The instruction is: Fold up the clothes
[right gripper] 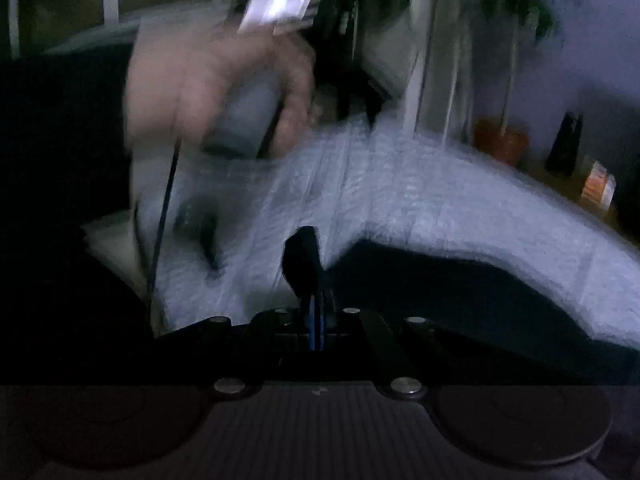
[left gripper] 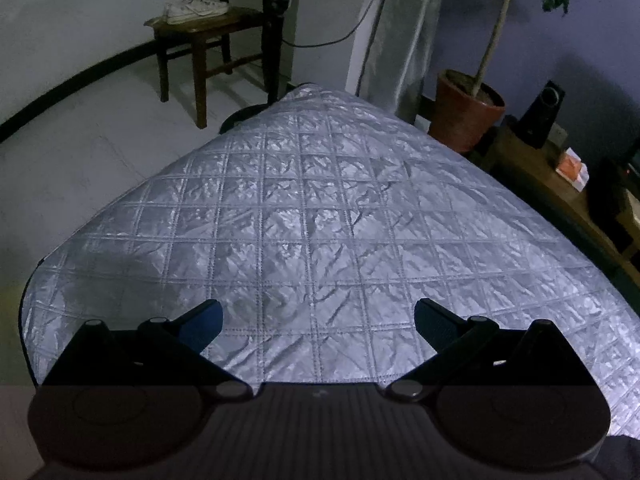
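A silver quilted cover (left gripper: 320,216) is spread over the surface, presumably as a clean bed for folding. The left tool (left gripper: 319,322) hovers just above its near edge with its fingers spread wide and nothing between them, seemingly ready to take cloth.

The right-wrist view is badly blurred. The right tool (right gripper: 310,264) has its fingers pressed together, and whether they pinch anything I cannot tell. A hand (right gripper: 216,92) grips the left tool's handle over the cover.

No clearly readable garment shows in either view. Dark shapes sit at the cover's edge, too blurred to name.
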Action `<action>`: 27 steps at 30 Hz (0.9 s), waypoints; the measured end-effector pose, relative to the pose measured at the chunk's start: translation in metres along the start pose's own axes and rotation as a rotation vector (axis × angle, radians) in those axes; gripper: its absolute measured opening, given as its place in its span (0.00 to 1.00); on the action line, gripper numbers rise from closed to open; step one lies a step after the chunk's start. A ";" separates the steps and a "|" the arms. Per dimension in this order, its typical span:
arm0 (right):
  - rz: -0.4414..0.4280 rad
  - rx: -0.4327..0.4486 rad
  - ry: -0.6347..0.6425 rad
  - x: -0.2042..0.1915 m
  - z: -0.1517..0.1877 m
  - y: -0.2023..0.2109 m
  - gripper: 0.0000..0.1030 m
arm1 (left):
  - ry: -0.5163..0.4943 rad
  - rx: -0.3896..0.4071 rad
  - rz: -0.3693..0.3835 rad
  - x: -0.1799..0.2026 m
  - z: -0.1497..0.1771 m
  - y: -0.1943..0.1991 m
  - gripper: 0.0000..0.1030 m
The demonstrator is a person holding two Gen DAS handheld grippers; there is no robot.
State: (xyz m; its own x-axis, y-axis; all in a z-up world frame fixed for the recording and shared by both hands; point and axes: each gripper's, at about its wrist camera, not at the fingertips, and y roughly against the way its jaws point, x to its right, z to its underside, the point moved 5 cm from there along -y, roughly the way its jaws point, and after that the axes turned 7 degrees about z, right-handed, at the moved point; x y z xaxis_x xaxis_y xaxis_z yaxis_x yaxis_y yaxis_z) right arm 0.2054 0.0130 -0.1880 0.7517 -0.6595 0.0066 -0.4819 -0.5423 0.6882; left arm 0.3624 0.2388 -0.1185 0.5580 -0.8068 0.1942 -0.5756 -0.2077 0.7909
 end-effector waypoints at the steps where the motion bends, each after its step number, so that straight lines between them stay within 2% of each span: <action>1: -0.010 -0.062 -0.024 -0.003 0.014 -0.008 0.05 | -0.011 0.000 -0.002 0.002 0.001 0.000 0.99; 3: -0.021 -0.107 -0.044 -0.006 0.032 -0.004 0.09 | -0.030 -0.005 -0.002 0.005 0.004 -0.001 0.99; 4: -0.060 -0.097 -0.073 -0.004 0.034 0.005 0.14 | -0.037 -0.007 -0.001 0.006 0.004 -0.002 0.99; 5: -0.093 -0.087 -0.104 0.000 0.037 0.015 0.29 | -0.043 -0.010 0.000 0.007 0.005 -0.002 0.99; 6: -0.090 -0.078 -0.138 0.010 0.038 0.024 0.41 | -0.050 -0.012 0.002 0.008 0.006 -0.002 0.99; 7: -0.032 -0.071 -0.163 0.025 0.041 0.032 0.62 | -0.057 -0.015 0.003 0.010 0.007 -0.003 0.99; 8: 0.051 -0.066 -0.195 0.043 0.045 0.039 0.60 | -0.061 -0.015 0.006 0.011 0.008 -0.002 0.99; 10: 0.195 -0.082 -0.317 0.093 0.057 0.051 0.50 | -0.075 -0.020 0.012 0.015 0.010 -0.003 0.99; 13: 0.470 -0.106 -0.457 0.176 0.080 0.069 0.54 | -0.110 -0.030 0.019 0.023 0.016 -0.004 0.99; 15: 0.635 -0.168 -0.392 0.222 0.093 0.075 0.57 | -0.125 -0.034 0.022 0.029 0.018 -0.004 0.99; 17: 0.680 -0.202 -0.303 0.247 0.098 0.076 0.59 | -0.139 -0.037 0.024 0.034 0.020 -0.005 0.99; 19: 0.589 -0.276 -0.187 0.250 0.101 0.059 0.63 | -0.153 -0.041 0.027 0.040 0.022 -0.006 0.99; 20: 0.571 -0.306 -0.134 0.245 0.103 0.050 0.60 | -0.160 -0.043 0.028 0.042 0.024 -0.006 0.99; 23: 0.567 -0.314 -0.021 0.231 0.101 0.025 0.59 | -0.186 -0.048 0.031 0.051 0.028 -0.007 0.99; 24: 0.592 -0.317 -0.046 0.239 0.099 0.018 0.59 | -0.201 -0.050 0.031 0.054 0.030 -0.008 0.99; 26: 0.666 -0.319 -0.091 0.260 0.098 0.010 0.69 | -0.223 -0.053 0.031 0.059 0.032 -0.008 0.99; 27: 0.678 -0.315 -0.107 0.268 0.096 0.009 0.70 | -0.227 -0.055 0.030 0.060 0.033 -0.009 0.99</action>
State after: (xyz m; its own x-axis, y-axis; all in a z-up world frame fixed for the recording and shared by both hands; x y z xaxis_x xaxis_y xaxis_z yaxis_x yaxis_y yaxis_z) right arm 0.3596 -0.2184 -0.2498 0.2804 -0.8515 0.4431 -0.6593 0.1646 0.7336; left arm 0.3813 0.1742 -0.1326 0.3883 -0.9174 0.0875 -0.5534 -0.1562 0.8182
